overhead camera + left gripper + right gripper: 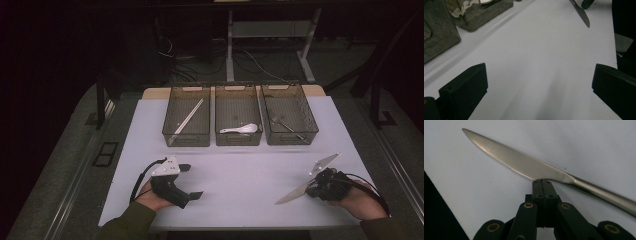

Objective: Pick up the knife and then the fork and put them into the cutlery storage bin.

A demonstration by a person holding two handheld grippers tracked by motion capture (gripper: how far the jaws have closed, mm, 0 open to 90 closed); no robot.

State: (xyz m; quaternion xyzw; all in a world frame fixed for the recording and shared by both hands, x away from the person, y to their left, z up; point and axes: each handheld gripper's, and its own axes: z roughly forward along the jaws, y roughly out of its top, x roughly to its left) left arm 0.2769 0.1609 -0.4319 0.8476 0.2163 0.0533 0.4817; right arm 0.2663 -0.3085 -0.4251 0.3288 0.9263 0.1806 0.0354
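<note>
A steel table knife (524, 163) lies on the white table top (240, 175) at the front right, blade (294, 194) pointing toward the near edge. My right gripper (542, 181) is shut, its tips pressed together with no gap, right at the knife's neck where blade meets handle. The knife crosses in front of the tips; I cannot see it between the jaws. In the high view the right gripper (312, 189) sits over the handle end. My left gripper (191, 181) rests at the front left, open, with bare table between its fingers (464, 87). The knife tip (582, 13) shows far ahead of it.
Three translucent bins stand in a row at the back: the left one (186, 137) holds chopsticks (190, 116), the middle one (238, 140) a white spoon (241, 129), the right one (312, 127) a metal utensil (288, 127). The table's near edge runs just before both hands.
</note>
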